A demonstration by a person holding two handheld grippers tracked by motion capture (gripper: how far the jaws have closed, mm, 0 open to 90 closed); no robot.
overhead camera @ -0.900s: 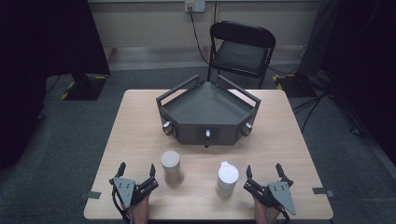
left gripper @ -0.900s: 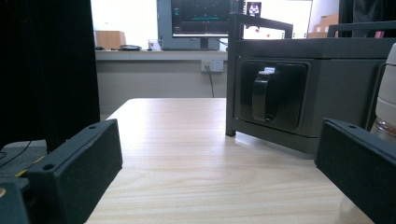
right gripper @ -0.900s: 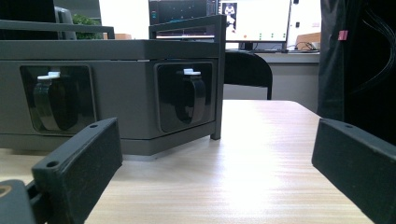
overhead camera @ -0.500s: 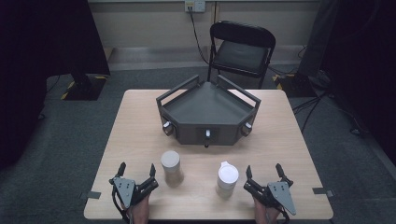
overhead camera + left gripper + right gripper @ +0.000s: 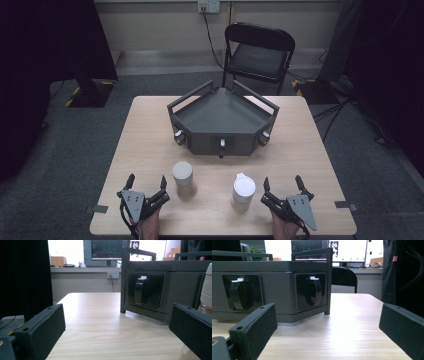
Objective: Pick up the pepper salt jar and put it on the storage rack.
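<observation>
A dark grey angular box [image 5: 222, 120] with knobs on its front faces sits at the middle of the wooden table [image 5: 300, 150]. In front of it stand a tan-lidded jar [image 5: 182, 179] and a white-lidded cup [image 5: 243, 192]. My left gripper [image 5: 146, 182] rests at the near left edge, open, just left of the jar. My right gripper [image 5: 282, 184] rests at the near right edge, open, just right of the cup. The left gripper view shows the box's knob [image 5: 141, 291] and the jar's side [image 5: 207, 293] at the right edge. The right gripper view shows two knobs [image 5: 314, 292].
A black folding chair [image 5: 257, 50] stands behind the table. A dark curtain [image 5: 55, 40] hangs at the left and dark gear stands at the right. Cables lie on the grey floor. Bare wood lies between the box and the grippers.
</observation>
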